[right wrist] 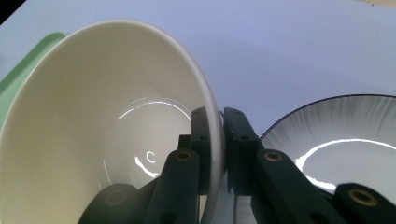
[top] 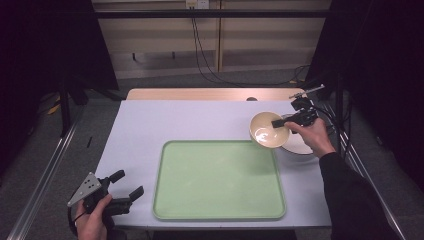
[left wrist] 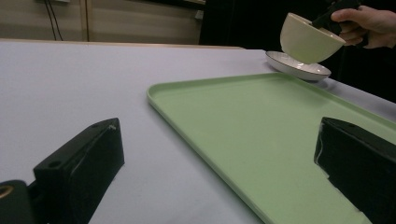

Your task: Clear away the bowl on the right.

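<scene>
Risk notes. Glossy cream ceramic bowl (top: 269, 129) held in air by right gripper (top: 286, 121), jaws pinching rim wall, one inside, one outside; bowl tilted, just above white dark-rimmed plate (top: 300, 145), beyond far right corner of pale green plastic tray (top: 218, 180). Thin rim pinch on smooth glaze: bowl could rotate or slip, strike plate, chip. Left gripper (top: 125, 190) wide apart, empty, near tray's near left corner.

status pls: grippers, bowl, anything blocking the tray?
Right hand-held gripper shut on cream ceramic bowl, lifted above dark-rimmed white plate. Left hand-held gripper open, idle. Green plastic tray unobstructed.
</scene>
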Demonstrator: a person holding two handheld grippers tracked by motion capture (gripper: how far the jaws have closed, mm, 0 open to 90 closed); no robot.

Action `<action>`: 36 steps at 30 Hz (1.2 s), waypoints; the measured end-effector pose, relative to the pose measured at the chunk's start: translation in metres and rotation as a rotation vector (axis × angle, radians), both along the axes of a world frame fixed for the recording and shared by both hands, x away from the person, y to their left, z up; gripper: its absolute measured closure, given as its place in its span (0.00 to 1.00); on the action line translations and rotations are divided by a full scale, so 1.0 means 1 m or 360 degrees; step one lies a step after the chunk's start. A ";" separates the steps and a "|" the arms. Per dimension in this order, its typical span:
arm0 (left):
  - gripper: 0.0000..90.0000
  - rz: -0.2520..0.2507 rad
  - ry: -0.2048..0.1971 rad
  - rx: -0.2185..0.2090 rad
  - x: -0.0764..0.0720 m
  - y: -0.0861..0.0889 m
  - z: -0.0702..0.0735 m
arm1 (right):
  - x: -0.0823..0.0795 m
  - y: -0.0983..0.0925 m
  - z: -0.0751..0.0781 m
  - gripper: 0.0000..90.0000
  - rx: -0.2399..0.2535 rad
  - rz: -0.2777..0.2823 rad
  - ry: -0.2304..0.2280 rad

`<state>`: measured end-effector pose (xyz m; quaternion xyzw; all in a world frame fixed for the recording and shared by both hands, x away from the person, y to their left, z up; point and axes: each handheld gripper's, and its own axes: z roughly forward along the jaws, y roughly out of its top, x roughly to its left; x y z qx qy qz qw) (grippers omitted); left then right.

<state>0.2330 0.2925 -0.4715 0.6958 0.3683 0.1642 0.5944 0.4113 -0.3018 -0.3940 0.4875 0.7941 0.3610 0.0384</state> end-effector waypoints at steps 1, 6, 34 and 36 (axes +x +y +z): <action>0.02 0.0000 0.0000 0.0000 0.000 0.000 0.000 | 0.001 0.001 -0.001 0.93 -0.0005 0.0004 0.0001; 0.02 -0.0008 0.0001 -0.0005 0.000 0.000 0.000 | 0.002 0.006 -0.007 0.93 -0.0016 0.0003 0.0041; 0.02 -0.0004 -0.0004 0.0001 0.000 0.000 0.000 | 0.007 0.028 -0.042 0.93 -0.0110 0.0084 0.0180; 0.02 -0.0013 -0.0006 0.0017 0.000 0.001 0.000 | 0.008 0.029 -0.045 0.93 -0.0135 0.0088 0.0176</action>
